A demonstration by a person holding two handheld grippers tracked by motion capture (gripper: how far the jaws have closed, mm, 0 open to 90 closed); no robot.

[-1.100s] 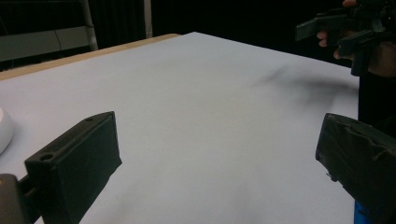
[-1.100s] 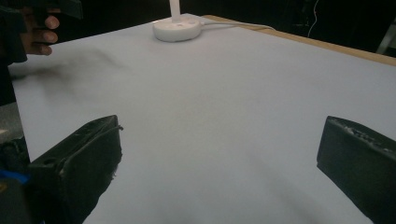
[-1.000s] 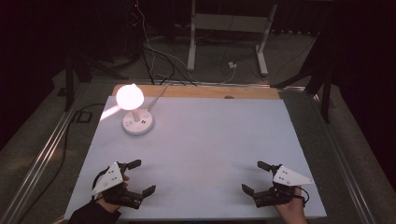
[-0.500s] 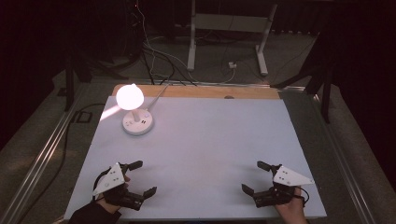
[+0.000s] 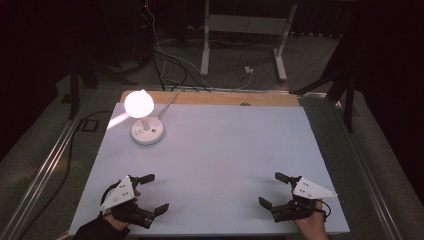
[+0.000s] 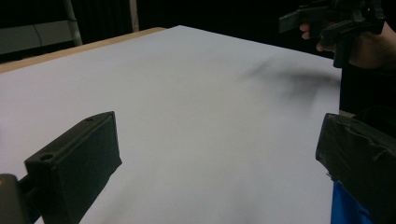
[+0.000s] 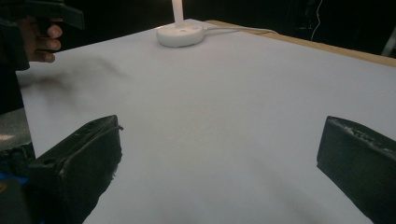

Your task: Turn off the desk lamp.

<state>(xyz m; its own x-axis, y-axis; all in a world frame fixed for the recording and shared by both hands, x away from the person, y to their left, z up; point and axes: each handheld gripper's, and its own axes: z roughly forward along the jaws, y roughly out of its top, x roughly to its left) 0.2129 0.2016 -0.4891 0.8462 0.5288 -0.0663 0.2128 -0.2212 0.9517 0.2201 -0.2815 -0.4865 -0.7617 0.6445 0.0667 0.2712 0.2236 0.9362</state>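
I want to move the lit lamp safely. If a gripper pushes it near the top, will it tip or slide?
The lamp would probably tip: its glowing head sits high on a thin stem. The round base looks broad and flat, so a low push would more likely slide it. Its cable may tug back.

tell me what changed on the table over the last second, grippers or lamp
Nothing visibly changed. The left gripper and the right gripper sit open at the near edge of the table, holding nothing, as they did a second ago. The lit lamp stands in the same far-left spot.
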